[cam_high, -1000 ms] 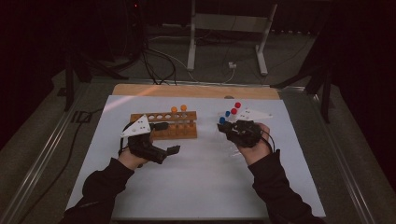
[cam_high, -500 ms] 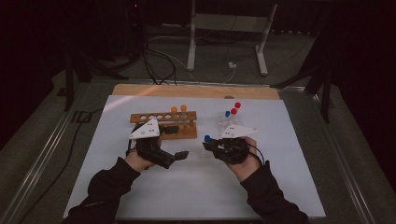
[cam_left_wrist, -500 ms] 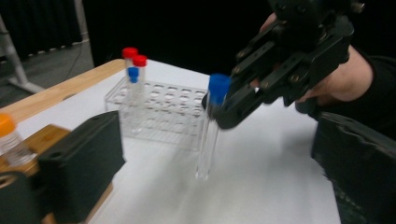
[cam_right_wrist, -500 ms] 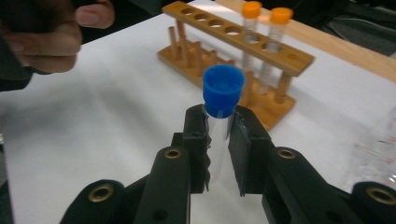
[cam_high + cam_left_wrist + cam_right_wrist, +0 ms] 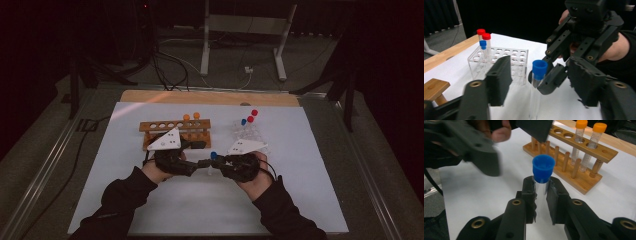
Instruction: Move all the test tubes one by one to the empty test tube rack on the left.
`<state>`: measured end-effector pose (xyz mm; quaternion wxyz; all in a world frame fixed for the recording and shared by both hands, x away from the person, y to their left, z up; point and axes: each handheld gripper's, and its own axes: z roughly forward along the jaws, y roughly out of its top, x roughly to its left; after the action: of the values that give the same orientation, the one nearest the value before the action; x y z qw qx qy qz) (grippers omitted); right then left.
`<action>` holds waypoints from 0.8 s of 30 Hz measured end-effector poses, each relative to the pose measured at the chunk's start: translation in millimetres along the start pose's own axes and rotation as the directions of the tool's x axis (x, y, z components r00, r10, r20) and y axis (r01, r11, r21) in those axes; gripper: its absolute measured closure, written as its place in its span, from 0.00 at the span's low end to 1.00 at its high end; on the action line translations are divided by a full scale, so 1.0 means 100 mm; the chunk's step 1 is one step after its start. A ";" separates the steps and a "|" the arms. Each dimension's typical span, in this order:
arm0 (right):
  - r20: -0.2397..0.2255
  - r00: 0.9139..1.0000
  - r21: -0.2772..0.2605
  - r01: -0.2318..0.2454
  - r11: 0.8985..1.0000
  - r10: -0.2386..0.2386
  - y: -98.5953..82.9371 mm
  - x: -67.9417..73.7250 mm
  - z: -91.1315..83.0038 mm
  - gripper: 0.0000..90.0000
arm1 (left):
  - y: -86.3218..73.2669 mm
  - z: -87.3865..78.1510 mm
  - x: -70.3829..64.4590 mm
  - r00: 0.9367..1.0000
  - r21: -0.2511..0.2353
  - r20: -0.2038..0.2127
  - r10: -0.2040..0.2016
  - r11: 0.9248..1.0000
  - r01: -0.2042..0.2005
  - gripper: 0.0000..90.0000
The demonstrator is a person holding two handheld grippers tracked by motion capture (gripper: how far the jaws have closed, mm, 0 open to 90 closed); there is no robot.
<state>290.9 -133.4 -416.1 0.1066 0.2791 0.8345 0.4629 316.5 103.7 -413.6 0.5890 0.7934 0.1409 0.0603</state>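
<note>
The right hand-held gripper (image 5: 541, 195), clamped on a blue-capped tube (image 5: 543, 171), has carried it away from the clear rack (image 5: 248, 134) toward mid-counter. The left hand-held gripper (image 5: 541, 75) has closed in and stands open around the tube, suggesting a handover. The wooden rack (image 5: 175, 131) lies just behind. Bare white counter (image 5: 200, 210) in front leaves ample room.

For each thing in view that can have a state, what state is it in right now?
Blue-capped tube: capped, upright, clamped by right gripper.
Left gripper: open, jaws either side of the tube.
Wooden rack: holds two orange-capped tubes.
Clear rack: holds three capped tubes.
</note>
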 end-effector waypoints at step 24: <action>-0.007 1.000 -0.009 0.002 1.000 -0.002 0.01 0.03 0.00 0.85 | 0.03 0.13 -0.01 0.999 0.034 0.027 0.045 0.998 -0.046 0.85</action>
<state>288.6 -131.5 -415.1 0.1054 0.2760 0.8332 0.4673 319.4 90.9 -414.5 0.5756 0.8072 0.1161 0.0605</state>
